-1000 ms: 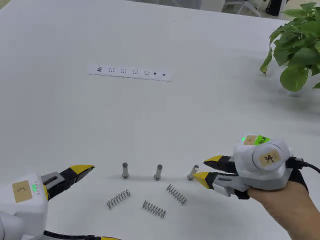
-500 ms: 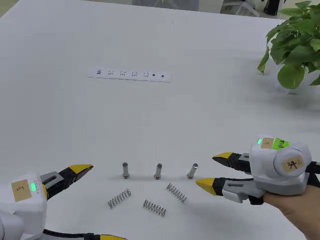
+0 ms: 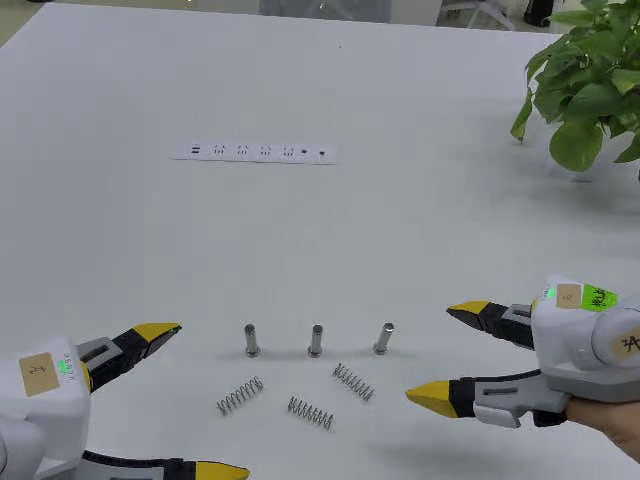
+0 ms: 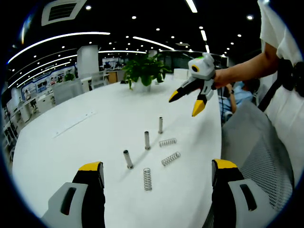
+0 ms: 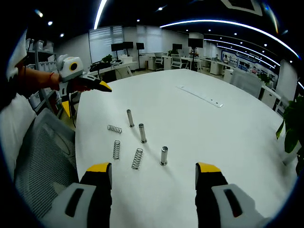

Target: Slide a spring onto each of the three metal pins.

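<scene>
1. Three short silver metal pins stand upright in a row on the white table (image 3: 400, 230), well apart from each other: left pin (image 3: 251, 340), middle pin (image 3: 316, 341), right pin (image 3: 385, 339). All three are bare.
2. Three small silver coil springs lie flat on the table just in front of the pins, on the person's side: left spring (image 3: 239, 396), middle spring (image 3: 309, 413), right spring (image 3: 352, 383). None touches a pin. The right spring is closest to the row, lying between the middle and right pins.
3. The right gripper (image 3: 445, 353) has a white body and black jaws with yellow tips. It sits to the right of the right pin, near it but apart. Its jaws are spread wide with nothing between them, tips aimed toward the pins.
4. The left gripper (image 3: 192, 400), same build, is at lower left. Its jaws are also spread wide and empty. The upper tip is left of the left pin, not touching it.
5. In the left gripper view, the pins and springs lie ahead between its own jaws, and the right gripper is above the table past the far pin.
6. A flat white power strip (image 3: 255, 152) lies further back, well apart from the pins. A green leafy plant (image 3: 585, 80) is at far right.
</scene>
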### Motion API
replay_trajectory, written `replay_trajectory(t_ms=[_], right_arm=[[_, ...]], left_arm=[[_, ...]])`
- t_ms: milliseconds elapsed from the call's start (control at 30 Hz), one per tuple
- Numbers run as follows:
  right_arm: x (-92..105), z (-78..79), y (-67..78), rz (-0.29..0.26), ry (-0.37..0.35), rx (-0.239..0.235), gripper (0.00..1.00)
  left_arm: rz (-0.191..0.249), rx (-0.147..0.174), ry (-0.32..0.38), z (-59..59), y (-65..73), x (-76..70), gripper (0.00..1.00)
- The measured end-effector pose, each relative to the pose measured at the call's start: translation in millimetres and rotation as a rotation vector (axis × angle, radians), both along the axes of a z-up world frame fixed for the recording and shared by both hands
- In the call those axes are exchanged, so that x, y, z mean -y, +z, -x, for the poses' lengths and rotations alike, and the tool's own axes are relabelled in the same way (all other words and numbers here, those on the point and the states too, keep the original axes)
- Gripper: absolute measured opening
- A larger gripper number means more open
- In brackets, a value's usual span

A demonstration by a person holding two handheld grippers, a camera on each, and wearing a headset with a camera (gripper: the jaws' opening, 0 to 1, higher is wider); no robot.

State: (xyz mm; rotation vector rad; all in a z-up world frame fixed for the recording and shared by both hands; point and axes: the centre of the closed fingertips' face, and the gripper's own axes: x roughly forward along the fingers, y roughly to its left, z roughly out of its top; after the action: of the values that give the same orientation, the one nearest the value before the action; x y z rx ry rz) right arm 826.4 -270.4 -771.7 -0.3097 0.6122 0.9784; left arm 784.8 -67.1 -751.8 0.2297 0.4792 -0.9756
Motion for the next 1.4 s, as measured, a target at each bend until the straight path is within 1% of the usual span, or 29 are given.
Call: replay_trajectory(t_ms=[267,500,567,667,733,767,833,867,900,967,1033,1100,1167,1200,1267,1300,1333,1400], right_arm=[[13.5,12.1,-6.2,-0.01,0.032,-0.013,0.81],[22.2,20.4,-10.4,-0.024,0.041,-0.019,0.83],[24.1,22.4,-11.9,-0.025,0.044,-0.019,0.84],[26.5,23.6,-13.4,-0.025,0.047,-0.02,0.85],[28.7,23.6,-14.8,-0.025,0.046,-0.021,0.85],[29.0,23.7,-15.0,-0.025,0.044,-0.021,0.85],[28.9,24.3,-15.1,-0.026,0.041,-0.024,0.85],[28.1,24.7,-14.6,-0.029,0.04,-0.023,0.85],[28.0,24.7,-14.5,-0.031,0.039,-0.022,0.85],[27.1,25.4,-14.0,-0.034,0.038,-0.022,0.85],[26.6,25.9,-13.8,-0.035,0.036,-0.024,0.85],[26.7,26.3,-13.9,-0.037,0.034,-0.024,0.84],[27.8,26.5,-14.7,-0.039,0.031,-0.027,0.84],[28.6,26.9,-15.3,-0.037,0.029,-0.03,0.84],[29.2,27.4,-15.7,-0.037,0.028,-0.03,0.84],[29.4,27.7,-15.6,-0.04,0.025,-0.031,0.84],[29.7,27.9,-15.7,-0.041,0.024,-0.031,0.84],[30.3,28.7,-16.4,-0.04,0.021,-0.033,0.84]], left_arm=[[-0.028,-0.001,-0.002,-2.8,-1.3,-1.7,0.93],[-0.063,-0.007,-0.002,-6.4,-4.8,-3.7,0.91],[-0.075,-0.018,-0.003,-7.5,-8.0,-4.1,0.89],[-0.091,-0.021,-0.005,-9.4,-10.9,-3.3,0.87],[-0.109,-0.039,-0.003,-10.7,-14.7,-3.7,0.83],[-0.122,-0.044,-0.002,-11.2,-16.8,-4.2,0.79],[-0.133,-0.05,0.0,-13.5,-20.5,-3.0,0.76],[-0.155,-0.075,0.01,-13.7,-25.6,-5.1,0.74],[-0.168,-0.093,0.013,-13.6,-29.0,-5.9,0.7],[-0.193,-0.111,0.016,-15.6,-35.3,-6.0,0.63],[-0.216,-0.127,0.015,-16.6,-41.0,-6.1,0.58],[-0.235,-0.144,0.009,-18.2,-50.1,-8.9,0.53],[-0.265,-0.151,-0.001,-19.5,-58.2,-10.0,0.49],[-0.282,-0.164,-0.01,-19.7,-63.9,-11.6,0.46],[-0.287,-0.173,-0.014,-21.1,-68.9,-10.8,0.41],[-0.3,-0.187,-0.022,-20.3,-73.6,-10.8,0.39],[-0.31,-0.199,-0.031,-18.8,-75.3,-10.2,0.37],[-0.329,-0.211,-0.044,-17.6,-80.1,-7.9,0.33]])
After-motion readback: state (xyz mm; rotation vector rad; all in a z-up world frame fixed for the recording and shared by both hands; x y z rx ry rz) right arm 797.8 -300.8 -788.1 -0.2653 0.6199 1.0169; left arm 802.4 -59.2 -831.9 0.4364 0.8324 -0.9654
